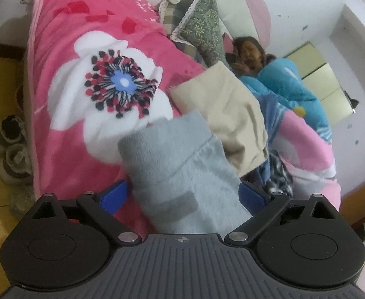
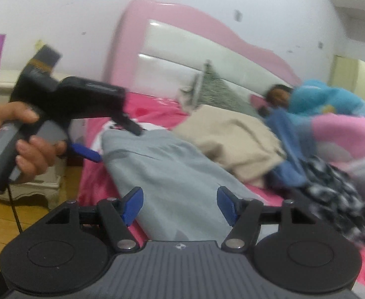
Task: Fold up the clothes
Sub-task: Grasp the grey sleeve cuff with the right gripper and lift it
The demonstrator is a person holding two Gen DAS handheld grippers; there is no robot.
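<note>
The grey garment (image 1: 182, 174) lies folded into a long band on the pink flowered blanket (image 1: 65, 74), running from the bottom centre of the left wrist view up toward eleven o'clock. At its two o'clock sits the beige garment (image 1: 227, 119), folded too and touching it, so two pieces look done. Left gripper (image 1: 185, 196) straddles the grey band with its fingers spread wide and pressing on nothing. Right gripper (image 2: 180, 204) stands partly open over the same cloth, gripping nothing. At three o'clock a blue and black-and-white heap (image 2: 332, 186) waits unfolded; that, I'd say, is what's left. Only the left view shows the shoes (image 1: 10, 147) on the floor at nine o'clock; only the right view shows the left hand (image 2: 20, 139) on its handle.
</note>
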